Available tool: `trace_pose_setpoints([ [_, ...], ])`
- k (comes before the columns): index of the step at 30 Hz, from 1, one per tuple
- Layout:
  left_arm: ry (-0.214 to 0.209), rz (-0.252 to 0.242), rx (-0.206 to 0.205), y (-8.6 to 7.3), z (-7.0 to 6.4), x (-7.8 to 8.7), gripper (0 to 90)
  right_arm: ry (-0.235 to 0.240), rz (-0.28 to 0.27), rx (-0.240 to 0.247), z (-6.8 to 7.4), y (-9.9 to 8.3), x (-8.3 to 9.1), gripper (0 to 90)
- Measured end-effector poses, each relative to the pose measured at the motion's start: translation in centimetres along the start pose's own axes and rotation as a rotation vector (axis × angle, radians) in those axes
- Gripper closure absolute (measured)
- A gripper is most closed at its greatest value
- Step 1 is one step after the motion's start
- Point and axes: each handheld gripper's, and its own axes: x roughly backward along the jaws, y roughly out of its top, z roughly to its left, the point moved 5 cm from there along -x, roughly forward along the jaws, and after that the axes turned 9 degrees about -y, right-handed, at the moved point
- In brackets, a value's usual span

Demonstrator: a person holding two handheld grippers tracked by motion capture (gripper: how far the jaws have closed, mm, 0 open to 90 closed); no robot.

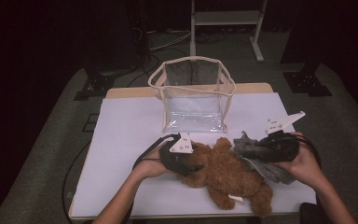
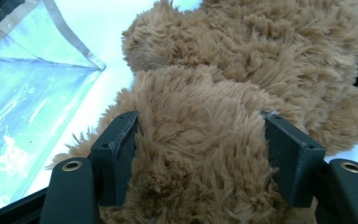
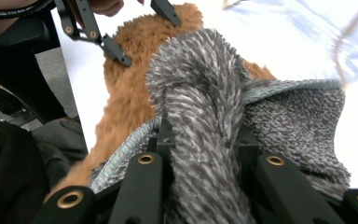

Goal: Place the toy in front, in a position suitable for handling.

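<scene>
Both items gripped, neither bagged: left tool clamped on bear, right tool pinching cloth; bag empty.

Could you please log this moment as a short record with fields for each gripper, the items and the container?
left gripper: jaws closed on brown plush bear
right gripper: jaws pinching a fold of grey cloth
cloth position: beside the bear, touching it
container: clear bag, upright, open-topped, behind the bear
surface: white table
</scene>
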Motion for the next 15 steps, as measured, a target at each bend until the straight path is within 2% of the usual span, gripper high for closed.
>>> trace_pose_setpoints([
  [3, 0.008, 0.007, 0.004, 0.1, 0.2, -0.1, 32.4, -0.011, 0.007, -0.016, -0.3, -0.6, 0.6, 70.9],
  [4, 0.011, 0.010, 0.006, 0.2, 0.3, -0.2, 32.4, -0.002, 0.013, -0.027, -0.3, -1.2, 0.4, 70.9],
  [6, 0.013, 0.005, 0.011, 0.3, 0.3, -0.3, 32.4, 0.031, -0.003, -0.038, 0.1, -1.3, -0.3, 70.9],
  [7, 0.012, 0.006, 0.010, 0.3, 0.4, -0.3, 32.4, 0.031, -0.003, -0.038, 0.1, -1.3, -0.3, 70.9],
  [9, 0.005, 0.011, 0.008, 0.3, 0.4, -0.2, 32.3, 0.065, -0.017, -0.035, 0.6, -0.9, -1.5, 70.8],
  [10, -0.008, 0.003, 0.009, 0.2, 0.4, 0.1, 31.2, 0.085, -0.013, -0.025, 1.1, -0.5, -3.0, 70.7],
  [11, -0.008, 0.003, 0.009, 0.2, 0.4, 0.1, 30.0, 0.096, -0.013, -0.029, 1.3, -0.3, -3.6, 70.8],
  [13, -0.032, -0.020, 0.005, 0.2, 0.4, 0.7, 28.1, 0.089, -0.009, -0.023, 1.4, -0.3, -4.3, 70.9],
  [14, -0.032, -0.035, -0.017, 0.1, 0.4, 1.2, 22.2, 0.082, -0.011, -0.020, 1.5, -0.2, -5.4, 71.0],
  [15, -0.032, -0.035, -0.017, 0.1, 0.4, 1.2, 20.9, 0.082, -0.011, -0.020, 1.5, -0.2, -5.4, 71.0],
])
